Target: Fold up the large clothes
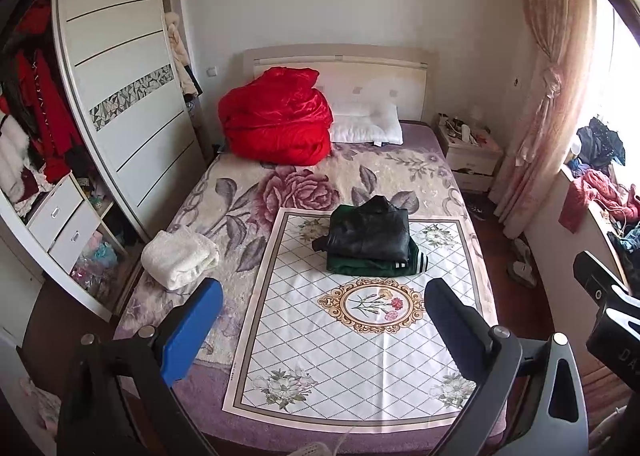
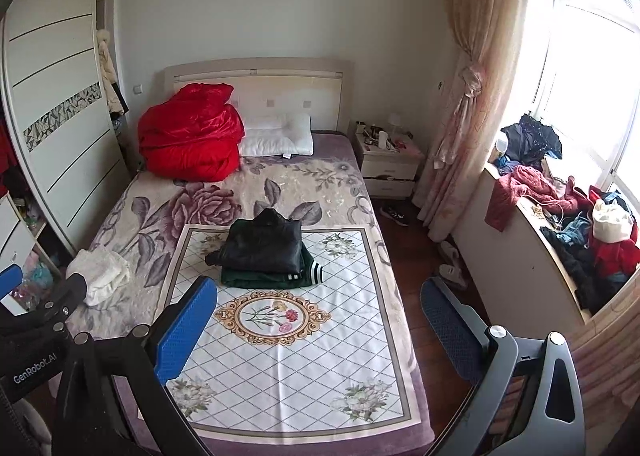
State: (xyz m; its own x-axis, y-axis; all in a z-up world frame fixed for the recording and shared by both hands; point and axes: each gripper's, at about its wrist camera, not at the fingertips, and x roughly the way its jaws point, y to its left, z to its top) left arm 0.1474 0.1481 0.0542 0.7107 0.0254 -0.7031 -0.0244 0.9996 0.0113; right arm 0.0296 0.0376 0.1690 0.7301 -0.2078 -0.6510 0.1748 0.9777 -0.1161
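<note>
— What have you got on the bed from where you sit?

— From my left wrist view, the left gripper (image 1: 322, 326) hangs above the foot of the bed (image 1: 436, 175), jaws spread wide with nothing between them. The right gripper (image 2: 318, 326) is the same on my other feed: jaws released, empty, one finger over the mat and the other over the wooden floor (image 2: 436, 340).

— And the clothes?

— A folded black jacket (image 1: 370, 234) sits on top of a folded green garment (image 1: 376, 264) with striped cuffs. The stack lies on the far half of the patterned mat (image 1: 356, 340), just beyond its round flower emblem, well apart from both grippers.

— Anything else on the bed?

— A folded white towel (image 1: 180, 258) lies near the left edge, off the mat. At the headboard end I see a bundled red quilt (image 1: 276, 121) touching a white pillow (image 1: 368, 125).

— Around the room?

— A wardrobe (image 1: 124, 83) stands left of the bed, a nightstand (image 2: 388, 165) right of it, and a heap of clothes (image 2: 580, 223) lies on the window ledge by the tied pink curtain (image 2: 476, 95).
</note>
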